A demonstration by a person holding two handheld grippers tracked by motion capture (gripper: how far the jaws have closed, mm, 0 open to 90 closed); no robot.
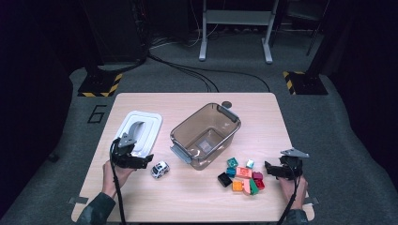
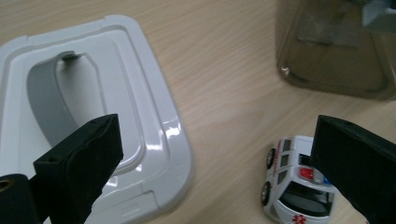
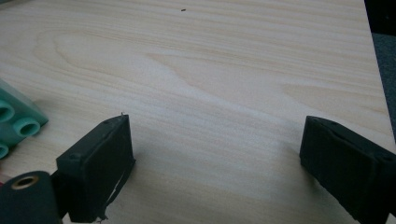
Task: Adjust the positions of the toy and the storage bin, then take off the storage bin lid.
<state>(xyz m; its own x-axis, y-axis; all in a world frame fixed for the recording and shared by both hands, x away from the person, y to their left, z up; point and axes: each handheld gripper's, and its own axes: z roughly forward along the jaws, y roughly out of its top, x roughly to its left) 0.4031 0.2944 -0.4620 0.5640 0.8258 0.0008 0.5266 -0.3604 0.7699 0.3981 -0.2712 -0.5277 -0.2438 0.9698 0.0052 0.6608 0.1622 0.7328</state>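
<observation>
A: High view. What do you have before you?

B: A dim room with a grey floor; your wooden table (image 1: 197, 197) stands in the middle. On it lie a white lid (image 1: 141, 129), a clear brown tub (image 1: 206, 133) and a heap of toy bricks (image 1: 244, 178). Your left gripper (image 1: 149, 160) rests level near the lid's front edge, its tip just beside the toy ambulance (image 1: 160, 169). Your right gripper (image 1: 268, 168) lies at the right edge, its tip close to the bricks.

A: Left gripper view?

B: Your jaws stand wide apart, released, with bare wood between them. The lid (image 2: 154, 135) lies behind the left jaw; the toy ambulance (image 2: 292, 184) sits partly hidden behind the right jaw. Whether that jaw touches it cannot be told. A corner of the tub (image 2: 327, 51) shows at upper right.

A: Right gripper view?

B: Your jaws are spread, holding nothing; bare table (image 3: 224, 84) lies between them. A green brick (image 3: 16, 121) sits left of the left jaw, apart from it.
</observation>
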